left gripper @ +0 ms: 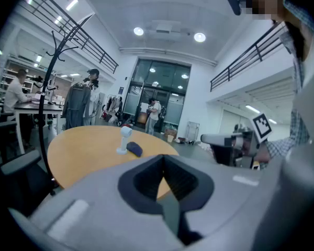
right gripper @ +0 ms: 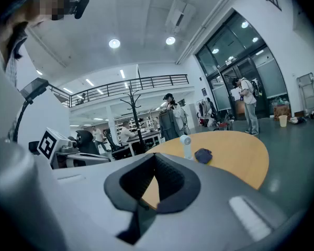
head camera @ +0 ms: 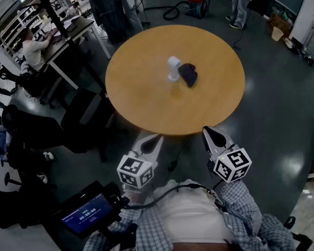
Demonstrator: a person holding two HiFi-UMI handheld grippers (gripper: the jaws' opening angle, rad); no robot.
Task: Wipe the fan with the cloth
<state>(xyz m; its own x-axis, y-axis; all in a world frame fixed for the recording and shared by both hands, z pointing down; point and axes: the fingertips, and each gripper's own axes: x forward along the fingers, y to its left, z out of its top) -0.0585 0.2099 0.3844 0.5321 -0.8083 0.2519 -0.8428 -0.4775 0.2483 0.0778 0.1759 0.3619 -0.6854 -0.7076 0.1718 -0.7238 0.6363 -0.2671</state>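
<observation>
A small white fan (head camera: 174,68) stands upright near the middle of the round wooden table (head camera: 146,98). A dark blue cloth (head camera: 188,74) lies bunched on the tabletop, touching the fan's right side. Both show far off in the left gripper view as fan (left gripper: 125,139) and cloth (left gripper: 135,149), and in the right gripper view as fan (right gripper: 186,146) and cloth (right gripper: 203,155). My left gripper (head camera: 149,144) and right gripper (head camera: 213,136) hover off the table's near edge, both shut and holding nothing.
A coat stand (head camera: 68,35) rises left of the table, with dark chairs (head camera: 83,116) beside it. A person sits at a desk (head camera: 68,33) at far left. People stand at the back. A cable (head camera: 172,163) lies on the floor under my grippers.
</observation>
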